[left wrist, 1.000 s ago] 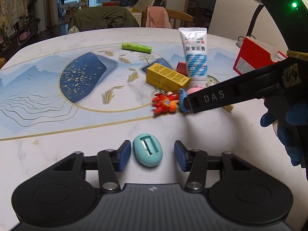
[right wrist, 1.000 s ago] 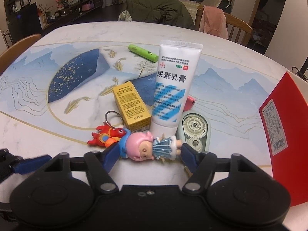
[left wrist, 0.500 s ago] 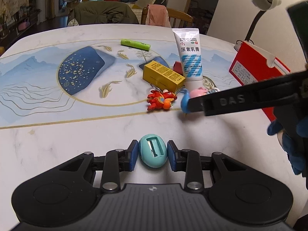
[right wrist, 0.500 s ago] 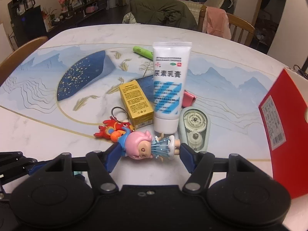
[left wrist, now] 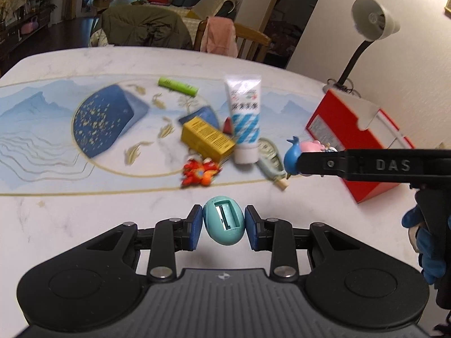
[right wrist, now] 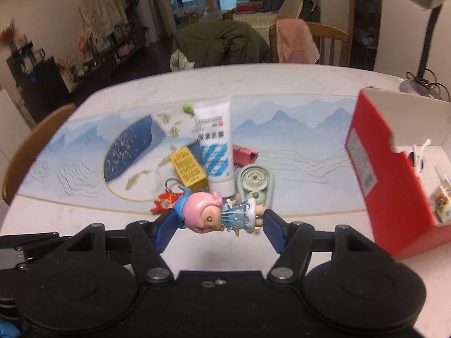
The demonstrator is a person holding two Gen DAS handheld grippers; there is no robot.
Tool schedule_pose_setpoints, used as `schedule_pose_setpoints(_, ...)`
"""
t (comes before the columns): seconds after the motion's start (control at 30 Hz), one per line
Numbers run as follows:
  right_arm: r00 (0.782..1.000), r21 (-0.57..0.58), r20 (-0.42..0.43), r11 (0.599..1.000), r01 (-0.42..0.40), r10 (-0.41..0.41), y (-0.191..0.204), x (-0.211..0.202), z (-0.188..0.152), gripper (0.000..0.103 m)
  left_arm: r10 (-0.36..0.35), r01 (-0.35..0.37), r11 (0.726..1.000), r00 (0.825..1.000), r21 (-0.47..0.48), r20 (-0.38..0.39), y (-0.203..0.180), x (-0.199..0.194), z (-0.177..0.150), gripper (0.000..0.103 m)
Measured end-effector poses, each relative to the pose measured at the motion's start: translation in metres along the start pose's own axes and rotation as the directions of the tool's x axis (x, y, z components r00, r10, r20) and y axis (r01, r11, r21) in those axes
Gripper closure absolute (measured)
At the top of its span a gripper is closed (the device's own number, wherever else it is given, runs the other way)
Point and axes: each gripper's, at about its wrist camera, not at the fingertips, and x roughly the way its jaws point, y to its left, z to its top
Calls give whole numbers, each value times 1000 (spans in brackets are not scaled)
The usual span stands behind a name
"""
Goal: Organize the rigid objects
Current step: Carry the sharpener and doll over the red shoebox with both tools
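The left tool (left wrist: 223, 226) is clenched on a teal egg-shaped plastic pencil sharpener (left wrist: 223, 224), its blue pads (left wrist: 195, 228) pressing the sharpener's two sides, the blade slot facing the camera; the sharpener hangs clear of the white marble-patterned counter (left wrist: 84, 219) with its shadow below it. The right tool (right wrist: 222, 221) grasps a small plastic doll with a pink head and pale blue dress (right wrist: 218, 215), held lying crosswise, head at the left pad and feet at the right pad, also off the counter. Seen from the left tool, the right tool extends in from the right, ahead of and above the sharpener, with the doll at its tip. Ahead of both tools, on the blue printed mat (right wrist: 296, 140), stands an upright white cream tube with blue stripes (right wrist: 215, 150), cap down. Just left of the tube lies a yellow cardboard box (right wrist: 188, 169); nearer the right tool, a red and orange figurine keychain (right wrist: 165, 201) lies beside the doll's head. A grey-green correction tape dispenser (right wrist: 255, 186) lies just right of the tube's cap, a red clip-like item (right wrist: 244, 155) behind it. A green marker (left wrist: 177, 86) lies farther off beyond the tube. To the right of the right tool stands an open red cardboard box (right wrist: 389, 174) holding small items.
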Motion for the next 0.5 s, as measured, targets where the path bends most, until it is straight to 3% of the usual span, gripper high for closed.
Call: schedule_pose_setpoints(0.5,991,108,132,994,-23,8,-68,-70,20,37,-50,46,996,997,74,61,-73,-19,47,71)
